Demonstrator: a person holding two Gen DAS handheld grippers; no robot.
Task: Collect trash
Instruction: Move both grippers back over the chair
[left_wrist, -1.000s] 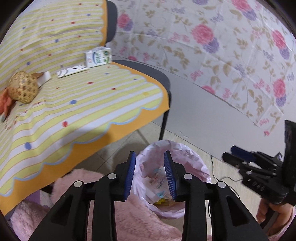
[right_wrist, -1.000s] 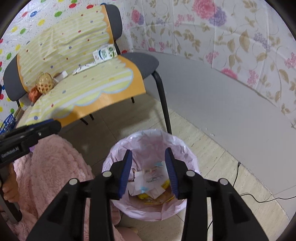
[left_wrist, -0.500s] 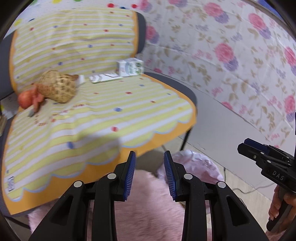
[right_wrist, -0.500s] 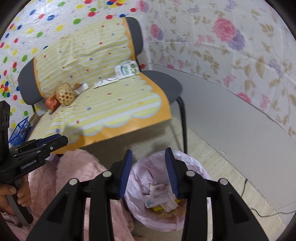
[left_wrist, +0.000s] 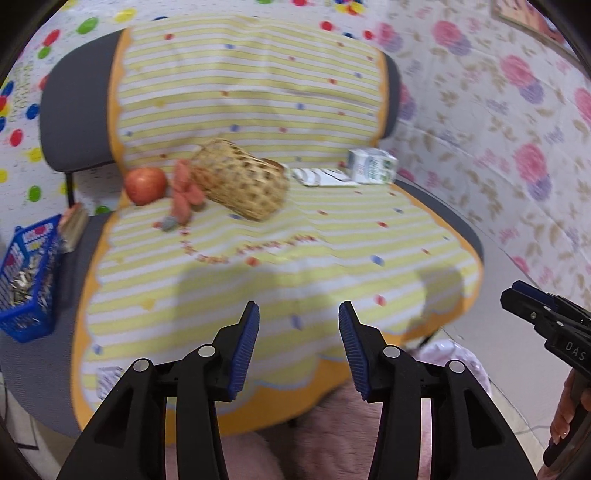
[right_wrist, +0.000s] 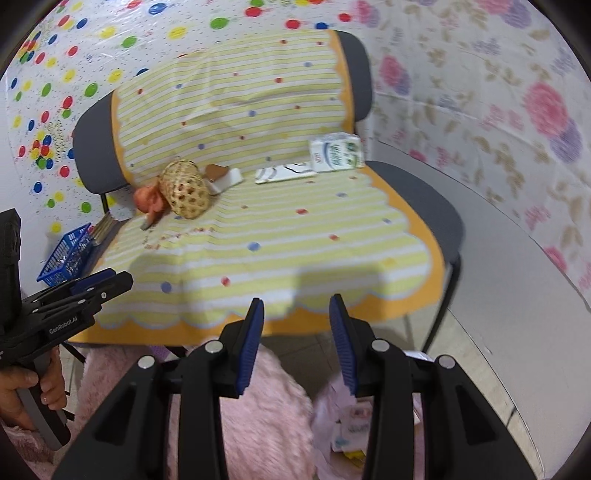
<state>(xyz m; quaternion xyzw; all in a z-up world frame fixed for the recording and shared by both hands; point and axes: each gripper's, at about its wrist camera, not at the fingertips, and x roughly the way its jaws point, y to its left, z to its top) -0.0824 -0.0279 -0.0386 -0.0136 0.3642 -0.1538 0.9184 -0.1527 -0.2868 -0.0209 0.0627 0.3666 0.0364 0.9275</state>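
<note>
Bin bag (right_wrist: 343, 424) holds paper scraps. Milk carton (right_wrist: 335, 151) on its side, long axis across seat. My left gripper (left_wrist: 298, 345) opening, empty; right gripper (right_wrist: 297, 341) spread, empty.

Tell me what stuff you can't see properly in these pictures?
- Trash bag: right wrist view, mostly hidden behind the right gripper; contents unclear.
- Apple: left wrist view only; the woven basket hides it in the right.
- Milk carton lettering: blurred, unreadable.
- Blue crate: cut off by the left edge.
</note>
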